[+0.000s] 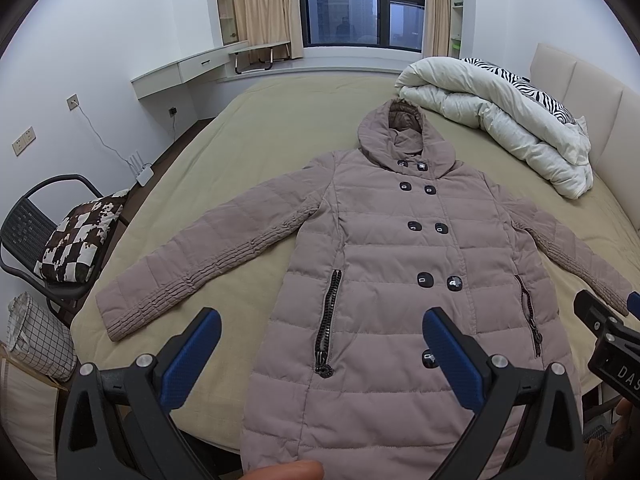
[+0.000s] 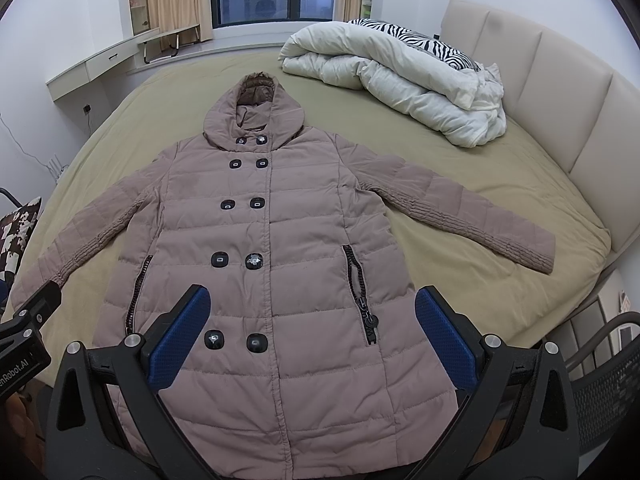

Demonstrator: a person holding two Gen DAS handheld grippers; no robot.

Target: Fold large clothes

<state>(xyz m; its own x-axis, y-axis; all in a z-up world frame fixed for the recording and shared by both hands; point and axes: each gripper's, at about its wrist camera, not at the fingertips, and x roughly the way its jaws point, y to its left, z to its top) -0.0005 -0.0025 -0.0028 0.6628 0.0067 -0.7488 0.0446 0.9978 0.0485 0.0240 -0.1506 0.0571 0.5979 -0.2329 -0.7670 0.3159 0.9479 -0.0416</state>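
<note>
A long taupe hooded down coat [image 1: 384, 248] lies flat, front up, on the olive bed, sleeves spread to both sides and hood toward the window. It also shows in the right wrist view [image 2: 280, 232]. My left gripper [image 1: 322, 330] is open and empty, held above the coat's lower left part near the hem. My right gripper [image 2: 312, 308] is open and empty above the coat's lower middle. The right gripper's body shows at the right edge of the left wrist view [image 1: 604, 332]. The coat's hem hangs over the near bed edge.
A folded white duvet [image 2: 404, 80] with a zebra pillow [image 2: 424, 42] lies at the bed's far right by the beige headboard [image 2: 552, 92]. A black chair with a patterned cushion [image 1: 80, 236] and a grid basket [image 1: 38, 336] stand left of the bed. Another chair [image 2: 604, 376] is at right.
</note>
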